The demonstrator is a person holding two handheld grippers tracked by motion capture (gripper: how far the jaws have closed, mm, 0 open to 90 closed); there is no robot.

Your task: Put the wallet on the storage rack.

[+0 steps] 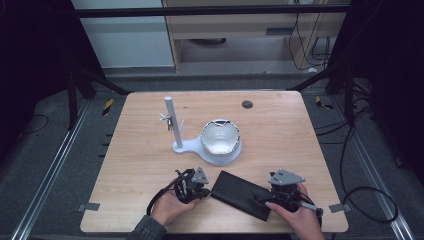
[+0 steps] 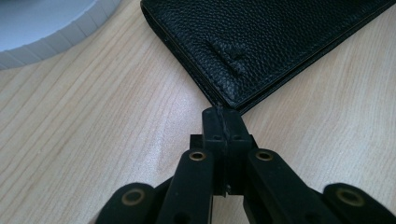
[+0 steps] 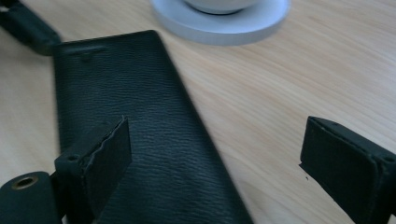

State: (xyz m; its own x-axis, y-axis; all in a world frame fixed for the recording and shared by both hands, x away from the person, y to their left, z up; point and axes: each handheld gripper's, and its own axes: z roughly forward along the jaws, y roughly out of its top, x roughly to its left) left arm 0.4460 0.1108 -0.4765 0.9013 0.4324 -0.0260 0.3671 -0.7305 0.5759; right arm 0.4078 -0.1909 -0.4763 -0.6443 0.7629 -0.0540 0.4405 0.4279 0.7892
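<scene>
A long black leather wallet (image 1: 240, 195) lies flat near the table's front edge, between my two grippers. My left gripper (image 1: 206, 191) is at its left end. In the left gripper view the jaws (image 2: 222, 119) are pressed shut with nothing between them, and their tips sit right at the wallet's corner (image 2: 261, 42). My right gripper (image 1: 260, 200) is at the wallet's right end, open wide. In the right gripper view one finger (image 3: 107, 154) hangs over the wallet (image 3: 140, 116) and the other finger (image 3: 341, 158) over bare wood.
A white stand (image 1: 187, 146) with an upright post (image 1: 168, 115) and a round white bowl-like cup (image 1: 220, 136) sits just behind the wallet. A small dark round hole (image 1: 247, 104) marks the far table. Black frame legs flank the table.
</scene>
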